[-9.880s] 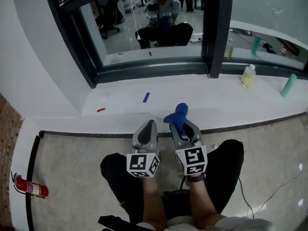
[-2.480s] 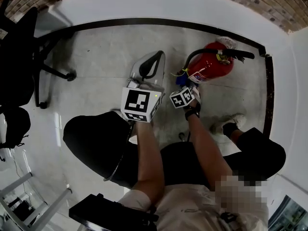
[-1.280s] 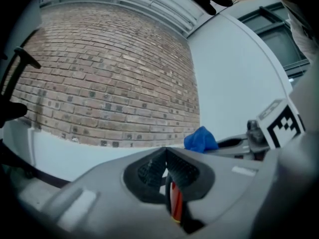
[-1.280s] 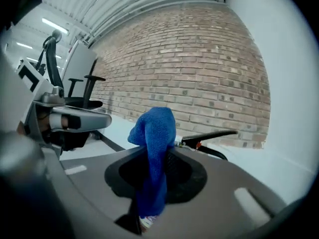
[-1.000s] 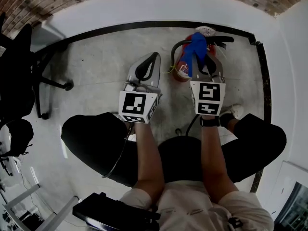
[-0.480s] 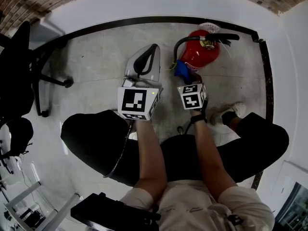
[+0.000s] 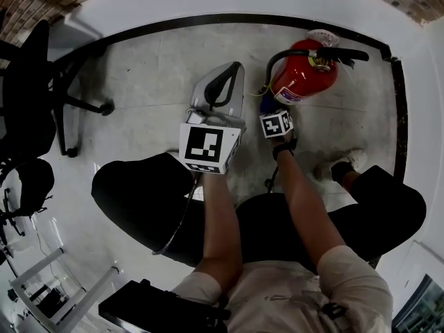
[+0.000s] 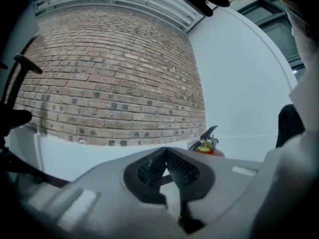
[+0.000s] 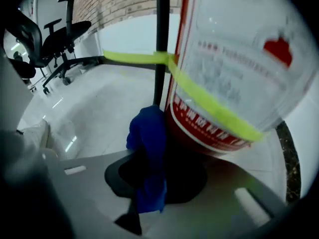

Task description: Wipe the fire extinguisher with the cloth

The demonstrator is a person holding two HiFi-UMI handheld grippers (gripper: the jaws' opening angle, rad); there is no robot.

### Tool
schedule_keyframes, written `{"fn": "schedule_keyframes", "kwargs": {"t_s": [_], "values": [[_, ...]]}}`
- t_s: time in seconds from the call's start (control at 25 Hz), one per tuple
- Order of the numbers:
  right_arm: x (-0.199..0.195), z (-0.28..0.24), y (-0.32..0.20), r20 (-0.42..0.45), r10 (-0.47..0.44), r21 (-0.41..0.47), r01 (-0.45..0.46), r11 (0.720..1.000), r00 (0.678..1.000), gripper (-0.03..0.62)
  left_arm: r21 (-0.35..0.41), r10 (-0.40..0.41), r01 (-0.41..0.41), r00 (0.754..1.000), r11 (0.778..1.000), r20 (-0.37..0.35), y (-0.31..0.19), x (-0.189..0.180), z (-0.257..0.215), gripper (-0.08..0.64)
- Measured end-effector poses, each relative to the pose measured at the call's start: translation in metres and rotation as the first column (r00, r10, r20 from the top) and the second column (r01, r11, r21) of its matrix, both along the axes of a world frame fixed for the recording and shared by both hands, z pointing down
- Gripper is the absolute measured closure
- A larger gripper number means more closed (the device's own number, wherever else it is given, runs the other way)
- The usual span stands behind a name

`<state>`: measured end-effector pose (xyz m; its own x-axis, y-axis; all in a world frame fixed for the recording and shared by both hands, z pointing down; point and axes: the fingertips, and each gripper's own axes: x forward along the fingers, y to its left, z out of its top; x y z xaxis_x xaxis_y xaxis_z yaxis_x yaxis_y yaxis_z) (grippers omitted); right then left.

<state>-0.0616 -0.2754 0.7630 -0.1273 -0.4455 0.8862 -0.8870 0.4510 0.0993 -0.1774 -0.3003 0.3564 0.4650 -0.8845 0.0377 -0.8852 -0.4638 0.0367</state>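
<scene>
Moved: over the last second my right gripper (image 7: pixel 273 111) has come down from in front of the fire extinguisher's (image 7: pixel 302 82) head to its lower body, and it has barely shifted in the last half second.
Right gripper: fingers clamped on the blue cloth (image 9: pixel 148 148), which bunches up out of the jaws and hangs down past them.
Cloth: pressed against the near-left side of the red body, low down, just beside the black hose (image 9: pixel 160 44) and under the yellow strap (image 9: pixel 199 98).
Fire extinguisher: stands upright on the floor (image 7: pixel 159 68) in the far right corner, close to the white wall base, handle on top.
Left gripper: (image 7: pixel 225 82) held up to the left of the extinguisher and apart from it, jaws pressed together with nothing between them.
Surroundings: office chair (image 7: pixel 41 82) far left, brick wall (image 8: pixel 109 73) behind.
Done so far: I judge the wiping is under way, with the cloth in contact with the lower body.
Cannot tell: how much of the surface has been covered, since no dirt or streaks show.
Left to do: as I read it, the far and right sides, the label face, and the handle and hose.
</scene>
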Motion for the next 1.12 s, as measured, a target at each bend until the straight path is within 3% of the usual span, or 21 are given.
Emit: {"fn": "schedule_keyframes", "kwargs": {"t_s": [0.16,0.28,0.44,0.64,0.76,0.92,1.0,1.04,1.12], "values": [[0.014,0.040,0.010,0.024,-0.028,-0.091,0.030,0.995,0.999,0.515,-0.012,0.008,-0.008,1.000,1.000,-0.028,0.003,0.002,0.001,0.558],[0.009,0.034,0.014,0.059,-0.092,-0.072,0.096,0.993,0.994,0.515,-0.009,0.010,-0.011,0.998,1.000,-0.054,0.006,0.003,-0.003,0.558],[-0.021,-0.040,0.018,0.140,-0.218,0.095,0.206,0.974,0.966,0.515,-0.008,0.004,-0.005,0.996,1.000,-0.084,0.011,0.010,-0.003,0.558],[-0.009,-0.168,0.026,0.243,-0.187,0.320,0.104,0.942,0.952,0.514,0.010,0.041,-0.041,0.997,0.999,-0.058,0.020,0.023,-0.005,0.558],[0.011,-0.242,0.029,0.291,-0.187,0.493,0.021,0.870,0.938,0.514,0.015,0.060,-0.059,0.997,0.998,-0.045,0.028,0.027,-0.001,0.558],[0.021,-0.341,0.019,0.282,-0.231,0.691,-0.030,0.722,0.931,0.514,0.026,0.070,-0.069,0.997,0.997,-0.042,0.030,0.032,-0.004,0.558],[0.022,-0.383,0.012,0.243,-0.242,0.749,-0.023,0.662,0.940,0.514,0.033,0.075,-0.074,0.996,0.997,-0.042,0.031,0.034,-0.007,0.558],[0.021,-0.398,0.007,0.213,-0.237,0.762,-0.009,0.648,0.948,0.514,0.036,0.077,-0.075,0.996,0.997,-0.043,0.032,0.035,-0.008,0.558],[0.024,-0.409,-0.006,0.140,-0.201,0.759,0.025,0.651,0.969,0.514,0.042,0.079,-0.077,0.996,0.996,-0.045,0.033,0.036,-0.010,0.558]]}}
